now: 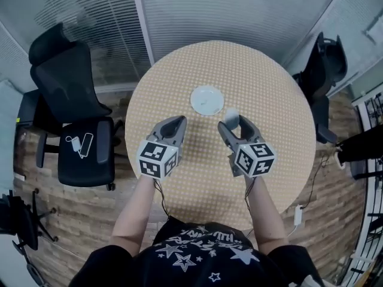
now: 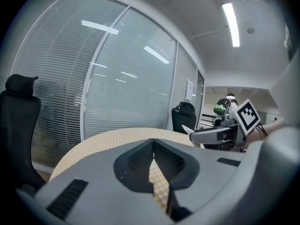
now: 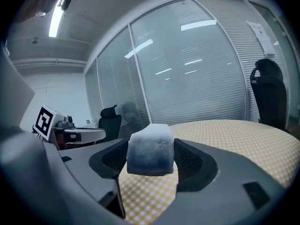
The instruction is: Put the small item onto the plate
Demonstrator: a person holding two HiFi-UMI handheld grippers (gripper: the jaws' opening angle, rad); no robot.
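Note:
A small white plate point(image 1: 207, 100) lies near the middle of the round yellow-checked table point(image 1: 269, 82). My right gripper point(image 1: 230, 120) hovers just right of and nearer than the plate, shut on a small pale blue-grey block point(image 3: 151, 150) that shows whitish in the head view point(image 1: 231, 115). The block is squeezed between both pads and held above the tabletop. My left gripper point(image 1: 180, 122) hangs left of the plate, its jaws closed together with nothing between them point(image 2: 153, 159).
A black office chair point(image 1: 78, 109) stands at the table's left with a white cable on its seat. Another dark chair point(image 1: 326, 70) stands at the far right. Glass walls with blinds ring the far side. A wooden floor surrounds the table.

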